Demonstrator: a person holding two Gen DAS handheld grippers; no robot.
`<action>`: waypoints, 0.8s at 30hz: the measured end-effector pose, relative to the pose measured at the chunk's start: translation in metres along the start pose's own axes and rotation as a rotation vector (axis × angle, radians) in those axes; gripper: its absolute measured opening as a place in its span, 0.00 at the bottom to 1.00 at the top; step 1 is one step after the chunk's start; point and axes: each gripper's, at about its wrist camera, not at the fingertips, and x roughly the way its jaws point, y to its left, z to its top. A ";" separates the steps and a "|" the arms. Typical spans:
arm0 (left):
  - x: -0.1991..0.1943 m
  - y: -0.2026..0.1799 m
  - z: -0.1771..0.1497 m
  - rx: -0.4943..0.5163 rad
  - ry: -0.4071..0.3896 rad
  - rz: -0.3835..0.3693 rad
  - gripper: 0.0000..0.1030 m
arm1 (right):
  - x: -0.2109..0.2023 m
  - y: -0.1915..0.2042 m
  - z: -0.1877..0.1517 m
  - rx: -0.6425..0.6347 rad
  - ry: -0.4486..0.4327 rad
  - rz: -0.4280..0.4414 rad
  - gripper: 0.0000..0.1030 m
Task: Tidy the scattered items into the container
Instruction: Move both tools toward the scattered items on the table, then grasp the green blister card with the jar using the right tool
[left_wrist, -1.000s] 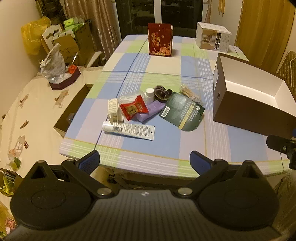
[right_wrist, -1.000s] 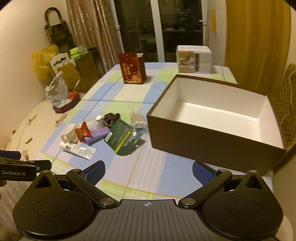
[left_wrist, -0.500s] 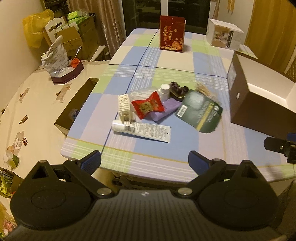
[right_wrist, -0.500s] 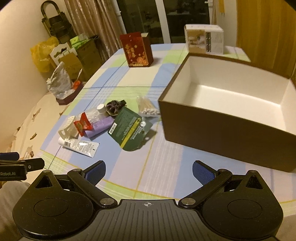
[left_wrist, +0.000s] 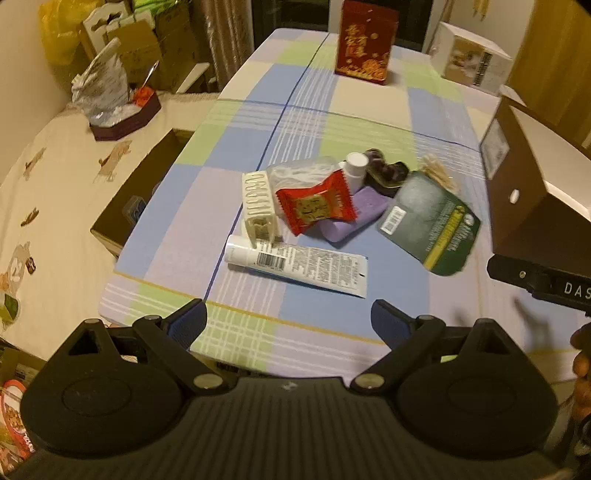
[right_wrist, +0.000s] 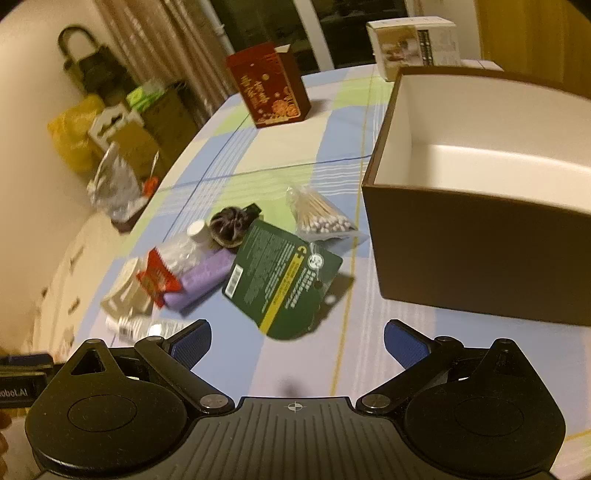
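A heap of small items lies mid-table: a white tube (left_wrist: 295, 263), a cream comb-like pack (left_wrist: 257, 206), a red snack packet (left_wrist: 316, 205), a purple pouch (left_wrist: 351, 218), a small white-capped bottle (left_wrist: 356, 166), a dark hair clip (right_wrist: 227, 223), a green card pack (right_wrist: 282, 282) and a bag of cotton swabs (right_wrist: 319, 218). The brown box (right_wrist: 480, 251), white and bare inside, stands open at the right. My left gripper (left_wrist: 288, 321) hangs open over the table's near edge, just short of the tube. My right gripper (right_wrist: 297, 341) is open and close to the green pack.
At the far end of the checked tablecloth (left_wrist: 354, 122) stand a red gift box (left_wrist: 365, 40) and a white carton (left_wrist: 472, 61). A brown open box (left_wrist: 136, 192) sits on the cream bedding left of the table, with bags and cartons behind it.
Both grippers have moved forward and lower toward the heap of items, which now looks larger in both views. Jaws stayed open; nothing was picked up.
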 end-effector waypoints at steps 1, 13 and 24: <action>0.005 0.002 0.002 -0.007 0.005 0.001 0.91 | 0.005 -0.002 -0.001 0.015 -0.004 0.003 0.86; 0.048 0.021 0.012 -0.096 0.073 -0.011 0.91 | 0.049 -0.032 -0.001 0.215 -0.089 0.091 0.66; 0.053 0.024 0.009 -0.101 0.089 0.011 0.91 | 0.046 -0.034 -0.001 0.167 -0.109 0.143 0.14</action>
